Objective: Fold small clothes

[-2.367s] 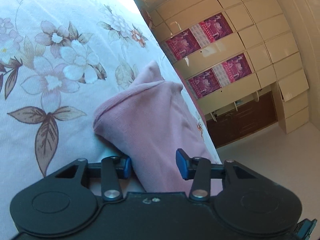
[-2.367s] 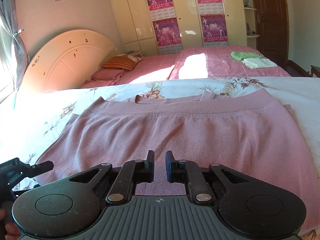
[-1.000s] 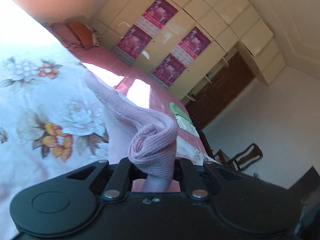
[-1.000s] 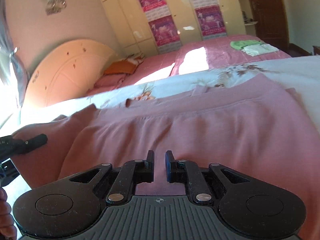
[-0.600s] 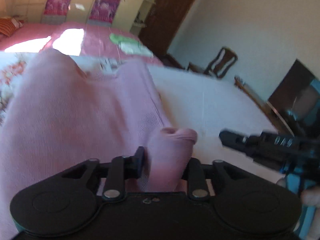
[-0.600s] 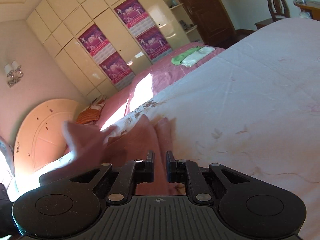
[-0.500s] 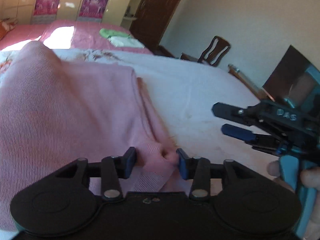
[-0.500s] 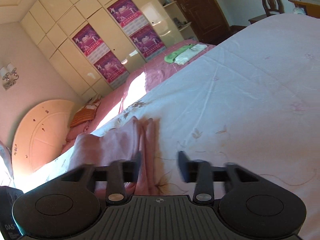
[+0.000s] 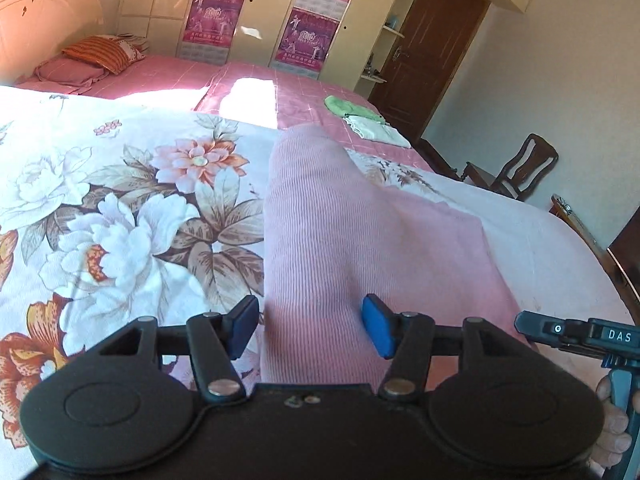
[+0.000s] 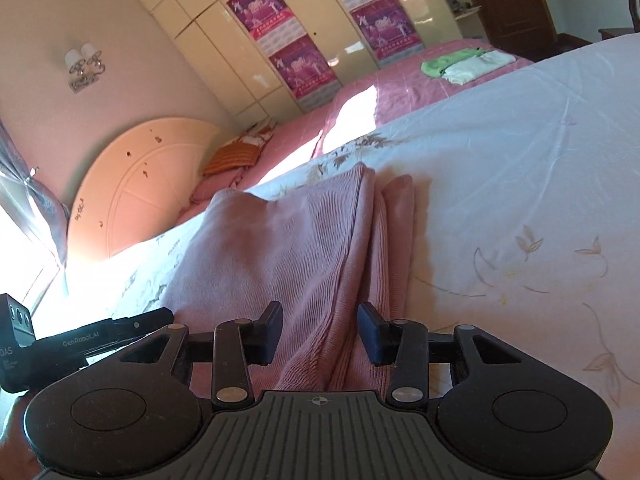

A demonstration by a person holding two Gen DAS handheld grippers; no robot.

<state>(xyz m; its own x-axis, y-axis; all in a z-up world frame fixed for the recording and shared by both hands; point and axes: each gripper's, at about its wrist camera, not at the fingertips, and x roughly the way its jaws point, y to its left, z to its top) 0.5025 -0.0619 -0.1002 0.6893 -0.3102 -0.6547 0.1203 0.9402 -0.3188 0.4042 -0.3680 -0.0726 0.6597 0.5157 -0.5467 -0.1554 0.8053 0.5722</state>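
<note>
A pink ribbed knit garment (image 9: pixel 360 248) lies folded lengthwise on the floral bedsheet (image 9: pixel 120 208). My left gripper (image 9: pixel 310 328) is open, its blue pads either side of the garment's near end, holding nothing. In the right wrist view the garment (image 10: pixel 304 248) lies as a long folded strip with a doubled edge on its right. My right gripper (image 10: pixel 319 332) is open over that near end, empty. The right gripper's body shows at the right edge of the left wrist view (image 9: pixel 580 336), and the left gripper's body shows at the left of the right wrist view (image 10: pixel 88 340).
A second bed with a pink cover (image 9: pixel 248 80) stands behind, with folded green and white cloths (image 9: pixel 364 120) and pillows (image 9: pixel 100 52). A wardrobe with posters (image 9: pixel 256 12), a brown door (image 9: pixel 432 48) and a wooden chair (image 9: pixel 516 172) lie beyond.
Both grippers were shut on the garment and swung it over into a fold. Both have since opened and let it go; it now lies folded on the sheet.
</note>
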